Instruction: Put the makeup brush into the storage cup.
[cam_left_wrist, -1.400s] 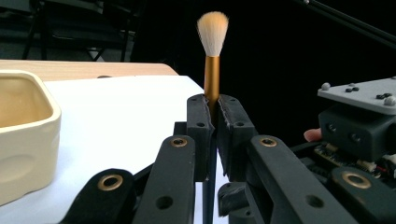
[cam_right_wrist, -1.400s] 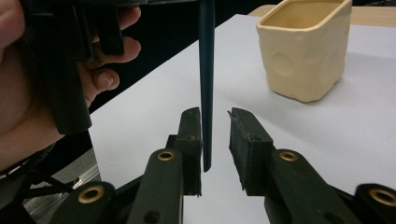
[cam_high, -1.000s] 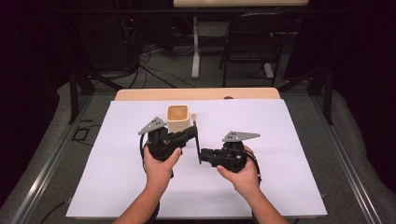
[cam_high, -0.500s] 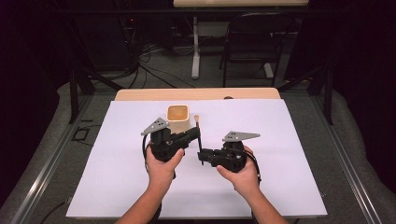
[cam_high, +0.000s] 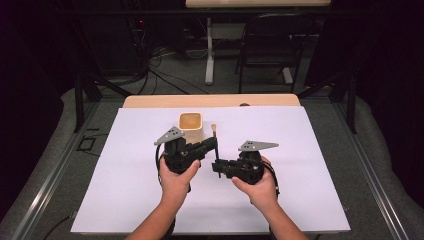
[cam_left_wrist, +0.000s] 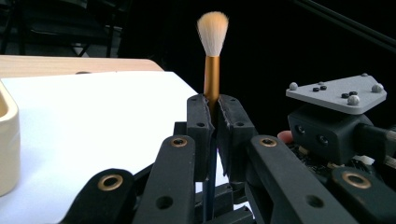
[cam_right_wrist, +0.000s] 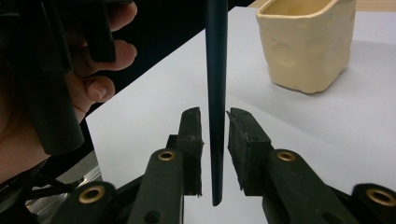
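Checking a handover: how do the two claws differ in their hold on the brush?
The left claw is shut on the brush, near its gold ferrule; the right claw is open, with gaps beside the dark handle tip. The left grips high on the brush, the right brackets its lower end. Both have black jaws around the same brush.

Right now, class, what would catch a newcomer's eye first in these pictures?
A makeup brush stands upright, its gold ferrule clamped in the left tool, pale bristles on top. Its dark handle runs down between the right tool's jaws, which flank it with small gaps. A cream square cup sits just beyond on the white table.
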